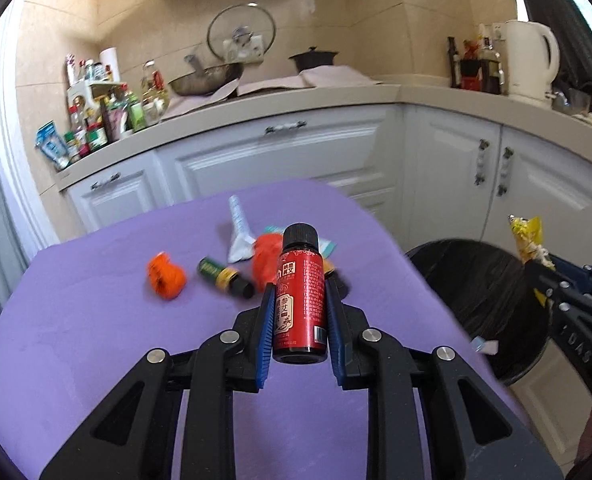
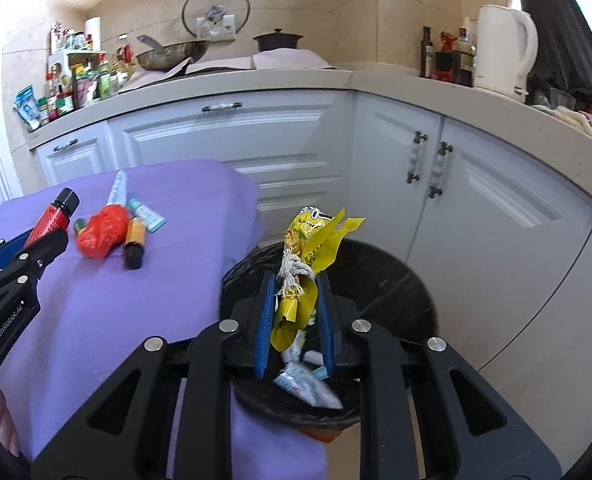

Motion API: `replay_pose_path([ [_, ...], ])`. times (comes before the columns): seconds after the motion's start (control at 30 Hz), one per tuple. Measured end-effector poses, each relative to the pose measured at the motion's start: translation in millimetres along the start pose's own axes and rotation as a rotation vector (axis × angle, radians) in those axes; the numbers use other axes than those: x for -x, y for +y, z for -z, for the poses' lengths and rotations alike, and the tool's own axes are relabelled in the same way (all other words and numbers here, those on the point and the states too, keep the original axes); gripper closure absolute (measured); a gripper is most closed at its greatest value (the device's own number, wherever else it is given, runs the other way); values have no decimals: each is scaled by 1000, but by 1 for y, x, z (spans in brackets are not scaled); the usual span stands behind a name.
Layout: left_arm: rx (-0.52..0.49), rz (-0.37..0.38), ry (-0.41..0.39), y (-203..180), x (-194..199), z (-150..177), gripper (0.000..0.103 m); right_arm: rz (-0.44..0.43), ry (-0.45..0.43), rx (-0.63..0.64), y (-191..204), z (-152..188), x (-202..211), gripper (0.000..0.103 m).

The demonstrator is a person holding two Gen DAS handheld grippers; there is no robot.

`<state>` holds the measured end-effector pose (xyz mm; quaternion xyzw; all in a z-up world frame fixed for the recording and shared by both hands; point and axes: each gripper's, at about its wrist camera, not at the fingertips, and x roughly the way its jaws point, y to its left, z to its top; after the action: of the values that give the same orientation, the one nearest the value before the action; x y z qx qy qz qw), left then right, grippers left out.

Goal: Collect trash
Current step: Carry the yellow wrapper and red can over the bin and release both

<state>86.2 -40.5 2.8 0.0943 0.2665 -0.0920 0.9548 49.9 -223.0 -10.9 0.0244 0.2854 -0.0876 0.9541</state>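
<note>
My left gripper (image 1: 301,292) is shut on a red bottle (image 1: 299,300) with a black cap, held above the purple table (image 1: 96,340). My right gripper (image 2: 296,280) is shut on a crumpled yellow wrapper (image 2: 308,256) with white string, held over the black-lined trash bin (image 2: 392,280). The bin also shows in the left wrist view (image 1: 476,280). On the table lie an orange wad (image 1: 166,276), a small green bottle (image 1: 226,276), a red-orange plastic wad (image 2: 102,232), a brown bottle (image 2: 134,244), a teal-white packet (image 2: 148,214) and a white tube (image 1: 238,224).
White and pale wrappers (image 2: 308,384) lie inside the bin. White kitchen cabinets (image 2: 476,208) and a countertop (image 2: 256,80) with bottles, a wok and a kettle (image 2: 502,52) stand behind. The bin stands just right of the table's edge.
</note>
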Motion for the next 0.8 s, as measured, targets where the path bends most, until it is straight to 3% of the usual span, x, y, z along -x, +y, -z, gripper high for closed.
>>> replay_pose_path([
  [0.47, -49, 119, -26, -66, -20, -23, 79, 73, -32, -12, -42, -14, -17, 83],
  [0.8, -69, 130, 11, -89, -45, -26, 79, 86, -15, -27, -53, -14, -33, 83],
])
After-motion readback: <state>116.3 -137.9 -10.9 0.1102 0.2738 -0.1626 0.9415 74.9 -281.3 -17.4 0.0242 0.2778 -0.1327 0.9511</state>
